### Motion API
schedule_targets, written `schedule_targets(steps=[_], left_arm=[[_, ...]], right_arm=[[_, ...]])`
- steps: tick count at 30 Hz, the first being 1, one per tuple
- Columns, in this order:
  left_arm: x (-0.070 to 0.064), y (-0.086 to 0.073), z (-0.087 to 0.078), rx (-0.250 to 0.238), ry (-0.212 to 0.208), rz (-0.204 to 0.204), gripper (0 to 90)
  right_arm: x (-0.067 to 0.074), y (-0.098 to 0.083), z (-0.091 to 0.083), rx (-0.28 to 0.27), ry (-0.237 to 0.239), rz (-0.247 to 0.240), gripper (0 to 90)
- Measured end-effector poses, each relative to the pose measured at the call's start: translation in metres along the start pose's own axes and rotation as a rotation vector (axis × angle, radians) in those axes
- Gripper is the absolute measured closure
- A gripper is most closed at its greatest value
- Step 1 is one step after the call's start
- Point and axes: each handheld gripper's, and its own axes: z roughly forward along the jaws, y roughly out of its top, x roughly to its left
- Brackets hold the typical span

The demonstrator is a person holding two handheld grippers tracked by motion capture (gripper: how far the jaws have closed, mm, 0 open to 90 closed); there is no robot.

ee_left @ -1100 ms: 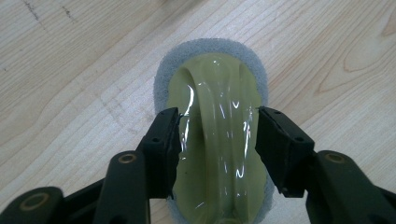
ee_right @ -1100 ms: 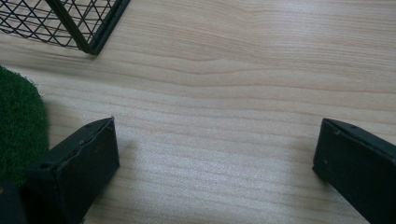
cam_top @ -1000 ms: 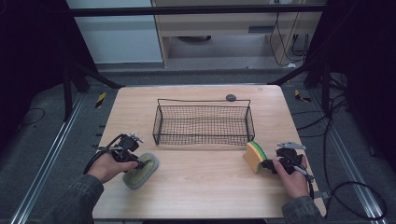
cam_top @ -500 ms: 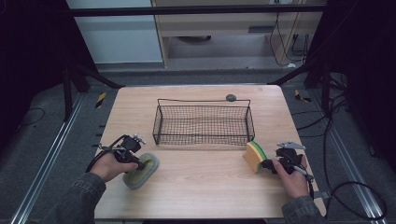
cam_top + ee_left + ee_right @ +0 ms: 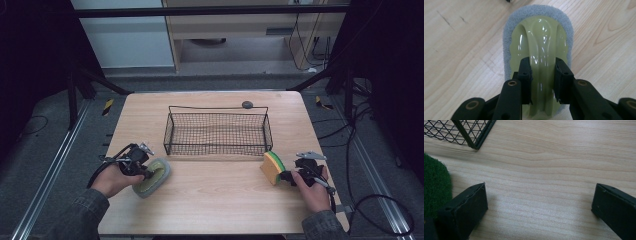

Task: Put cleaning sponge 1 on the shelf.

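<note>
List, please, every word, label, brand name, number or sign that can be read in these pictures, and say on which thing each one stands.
None: no readable text on the scrubber, the sponge, the wire basket or the table.
The yellow-and-black striped pieces on the floor are only a pattern, with no words.

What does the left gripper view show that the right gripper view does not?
Left gripper view: the left gripper has just closed on the raised handle of a pale green scrubber with a grey pad.

Right gripper view: the right gripper open over bare wood, a wire basket corner, and a green-faced sponge at its edge.

Both: the wooden table.
</note>
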Motion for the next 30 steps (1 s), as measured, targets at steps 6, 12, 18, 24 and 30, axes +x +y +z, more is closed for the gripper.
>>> schedule_targets(steps=[6, 12, 18, 24, 30], left_arm=[[-0.004, -0.002, -0.016, -0.039, 0.024, 0.074, 70.4], [-0.012, 0.008, -0.028, -0.048, 0.078, 0.183, 70.4], [-0.012, 0.020, -0.030, -0.073, 0.103, 0.255, 70.4], [-0.012, 0.027, -0.036, -0.090, 0.116, 0.281, 70.4], [-0.010, 0.036, -0.053, -0.124, 0.164, 0.307, 70.5]], right_arm=[[0.000, 0.000, 0.000, -0.001, 0.003, -0.003, 0.5], [0.001, 0.000, 0.000, 0.000, 0.004, -0.001, 0.5], [0.000, 0.000, 0.000, -0.001, 0.010, -0.009, 0.5], [-0.002, 0.000, 0.000, 0.000, 0.026, -0.023, 0.6], [-0.002, 0.000, 0.000, -0.002, 0.026, -0.022, 0.7]])
